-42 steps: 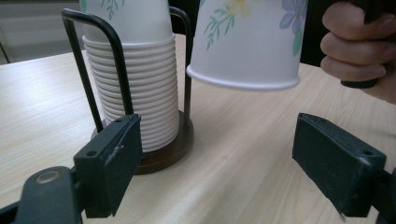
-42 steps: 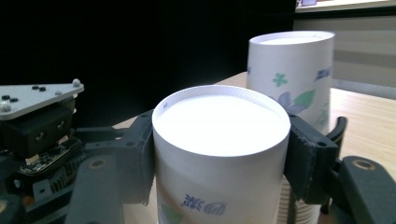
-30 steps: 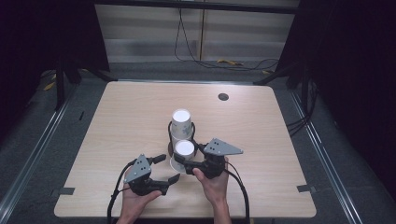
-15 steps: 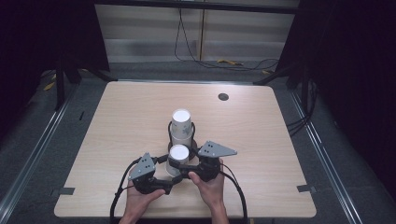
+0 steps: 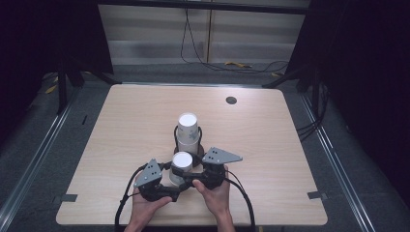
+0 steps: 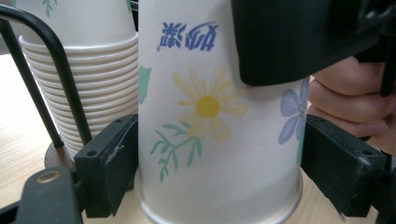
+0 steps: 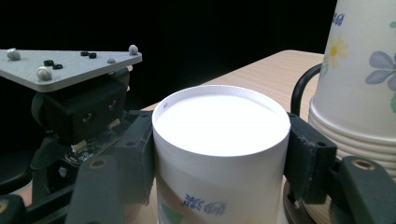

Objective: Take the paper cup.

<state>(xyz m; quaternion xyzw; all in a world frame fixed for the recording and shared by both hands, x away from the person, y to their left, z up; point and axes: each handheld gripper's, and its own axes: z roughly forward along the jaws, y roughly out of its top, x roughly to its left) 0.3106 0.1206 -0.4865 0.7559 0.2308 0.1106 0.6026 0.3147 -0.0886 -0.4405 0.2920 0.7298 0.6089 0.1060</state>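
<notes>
So you've got one upside-down paper cup (image 5: 181, 166) off the stack (image 5: 188, 132), clamped near its closed top by your right gripper (image 7: 219, 154) and low down by your left gripper (image 6: 217, 175), both jaw pairs pressing its walls. The stack in its wire holder (image 5: 176, 137) sits just behind. Still left, I'd say: setting that cup somewhere.

**Flowered white cups on pale wood**

The single paper cup (image 6: 217, 116) is white, printed with a yellow daisy, a lilac-blue flower, green sprigs and blue lettering. The stack of cups (image 6: 81, 74) shows matching green leaves. The table (image 5: 270, 140) is light woodgrain; the gripper jaws are black.
</notes>
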